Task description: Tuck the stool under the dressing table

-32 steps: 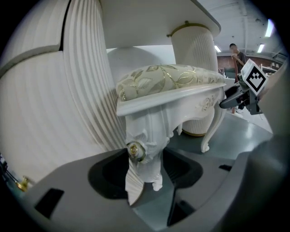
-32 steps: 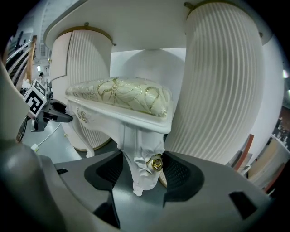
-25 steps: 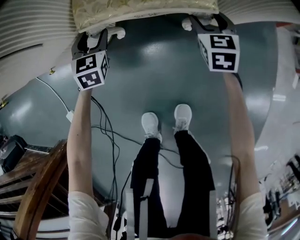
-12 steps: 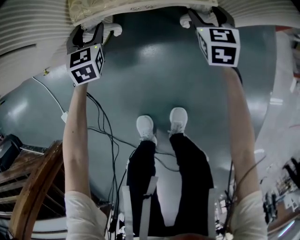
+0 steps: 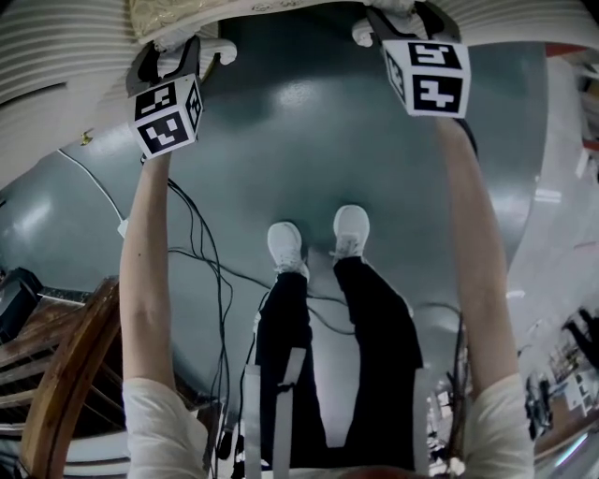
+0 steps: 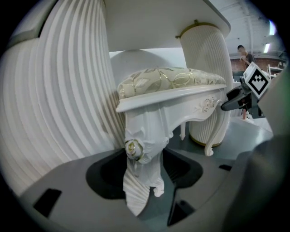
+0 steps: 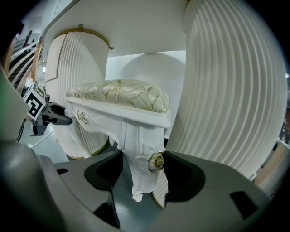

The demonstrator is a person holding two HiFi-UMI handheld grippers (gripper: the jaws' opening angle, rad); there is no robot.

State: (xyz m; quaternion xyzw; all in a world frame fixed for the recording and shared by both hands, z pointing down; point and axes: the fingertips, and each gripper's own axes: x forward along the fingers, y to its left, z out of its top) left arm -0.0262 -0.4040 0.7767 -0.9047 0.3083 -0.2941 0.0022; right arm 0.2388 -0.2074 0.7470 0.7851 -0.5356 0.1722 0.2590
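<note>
The stool has a cream floral cushion (image 6: 172, 81) on a white carved frame and stands in the gap between the dressing table's ribbed white pedestals (image 6: 59, 90) (image 7: 226, 81), under its top (image 6: 149, 22). My left gripper (image 6: 144, 172) is shut on the stool's left front leg (image 6: 141, 149), just below a gold rose carving. My right gripper (image 7: 142, 174) is shut on the right front leg (image 7: 140, 154) in the same way. In the head view both grippers (image 5: 182, 51) (image 5: 393, 19) reach forward at arm's length, and only the cushion's edge (image 5: 187, 11) shows at the top.
Black and white cables (image 5: 201, 253) trail over the grey-green floor left of the person's white shoes (image 5: 318, 239). A wooden chair or railing (image 5: 65, 374) stands at the lower left. The table's far pedestal (image 7: 86, 81) has a gold rim at its base.
In the head view the stool and both grippers sit slightly nearer the top edge, and less of the cushion shows. Both grips on the legs look the same.
</note>
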